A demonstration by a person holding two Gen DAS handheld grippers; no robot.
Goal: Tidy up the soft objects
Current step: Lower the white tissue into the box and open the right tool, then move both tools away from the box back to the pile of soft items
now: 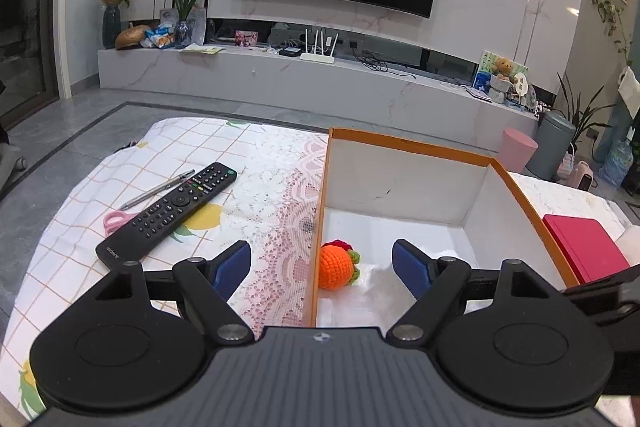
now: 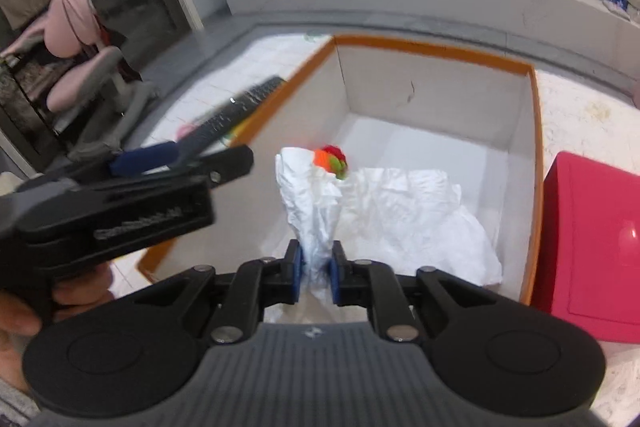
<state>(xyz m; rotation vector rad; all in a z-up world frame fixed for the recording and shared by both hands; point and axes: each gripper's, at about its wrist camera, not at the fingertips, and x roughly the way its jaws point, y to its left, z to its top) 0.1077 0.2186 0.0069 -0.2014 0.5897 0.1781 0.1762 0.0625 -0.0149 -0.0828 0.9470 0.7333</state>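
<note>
An orange-rimmed white box (image 1: pixel 400 143) stands on the table; it also shows in the right wrist view (image 2: pixel 440 53). Inside lie an orange crocheted toy (image 1: pixel 337 269) with red and green trim and a crumpled white cloth (image 2: pixel 404 211). The toy also shows in the right wrist view (image 2: pixel 329 158), partly behind the cloth. My left gripper (image 1: pixel 322 263) is open and empty, its jaws straddling the box's left wall; it also shows in the right wrist view (image 2: pixel 144 157). My right gripper (image 2: pixel 316 269) is shut on a bunched part of the white cloth over the box.
A black remote (image 1: pixel 168 211), a pen (image 1: pixel 158 190) and pink scissors (image 1: pixel 118 219) lie on the patterned tablecloth (image 1: pixel 260 195) left of the box. A red flat box (image 2: pixel 592 239) sits right of it. A TV console (image 1: pixel 280 79) stands beyond the table.
</note>
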